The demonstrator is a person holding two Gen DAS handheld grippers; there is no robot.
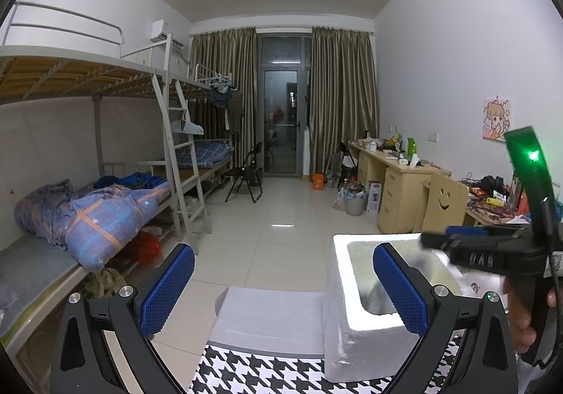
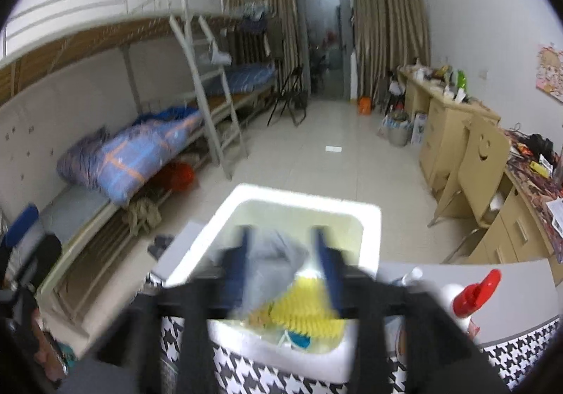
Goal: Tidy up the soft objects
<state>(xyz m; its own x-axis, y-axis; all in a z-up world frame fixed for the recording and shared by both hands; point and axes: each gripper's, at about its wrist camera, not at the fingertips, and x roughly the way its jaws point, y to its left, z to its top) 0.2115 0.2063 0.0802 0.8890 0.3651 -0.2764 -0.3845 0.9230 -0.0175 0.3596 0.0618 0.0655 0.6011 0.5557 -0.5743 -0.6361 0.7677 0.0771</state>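
Note:
A white foam box point(image 2: 302, 198) stands on a black-and-white houndstooth cloth point(image 2: 253, 364). Inside it lie a grey soft cloth point(image 2: 274, 255) and a yellow ribbed soft item point(image 2: 306, 311). My right gripper point(image 2: 281, 232) hangs over the box, blurred, its jaws apart on either side of the grey cloth without pressing on it. The left wrist view shows the same box point(image 1: 352, 337) with the right gripper point(image 1: 431, 239) over its far right rim, held by a hand point(image 1: 524, 316). My left gripper point(image 1: 283, 249) is open and holds nothing, to the left of the box.
A flat foam lid point(image 1: 267, 313) lies left of the box. A white bottle with a red cap point(image 2: 471, 292) stands to its right. Bunk beds with a blue quilt point(image 1: 105, 214) line the left wall. Desks and a smiley-face chair point(image 1: 443, 204) line the right.

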